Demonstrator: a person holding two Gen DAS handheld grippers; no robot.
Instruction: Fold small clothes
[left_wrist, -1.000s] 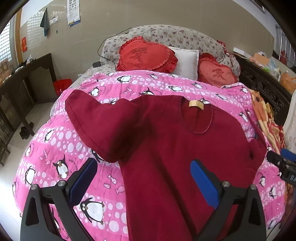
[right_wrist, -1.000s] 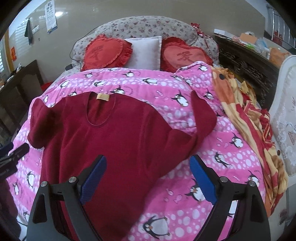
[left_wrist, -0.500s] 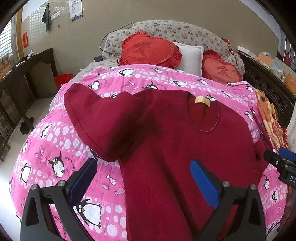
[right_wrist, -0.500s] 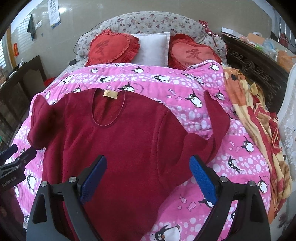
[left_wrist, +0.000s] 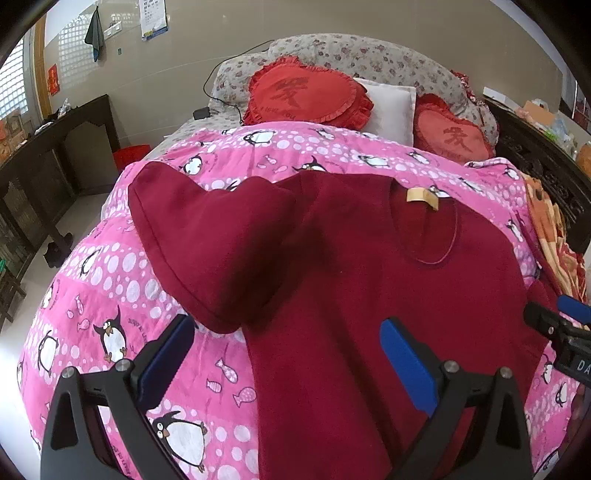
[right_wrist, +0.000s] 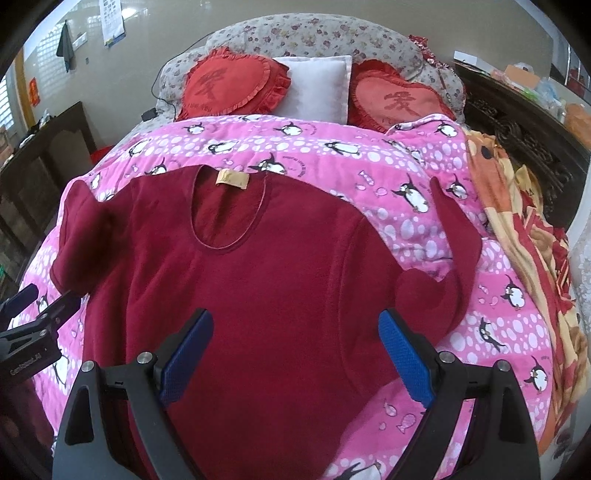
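Right wrist view shows the dark red top (right_wrist: 266, 280) spread flat across the frame's middle on the pink penguin quilt (right_wrist: 369, 147), tan neck label (right_wrist: 232, 178) toward the pillows. Right gripper (right_wrist: 295, 343) and left gripper (left_wrist: 284, 354) both hover over its lower part, jaws spread wide, holding nothing.

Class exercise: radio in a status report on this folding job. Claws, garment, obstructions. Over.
Left claw open, right claw open, both empty above the dark red fleece top. Top spread face-up on pink penguin quilt, sleeves unfolded. Nothing lying on it. Over.
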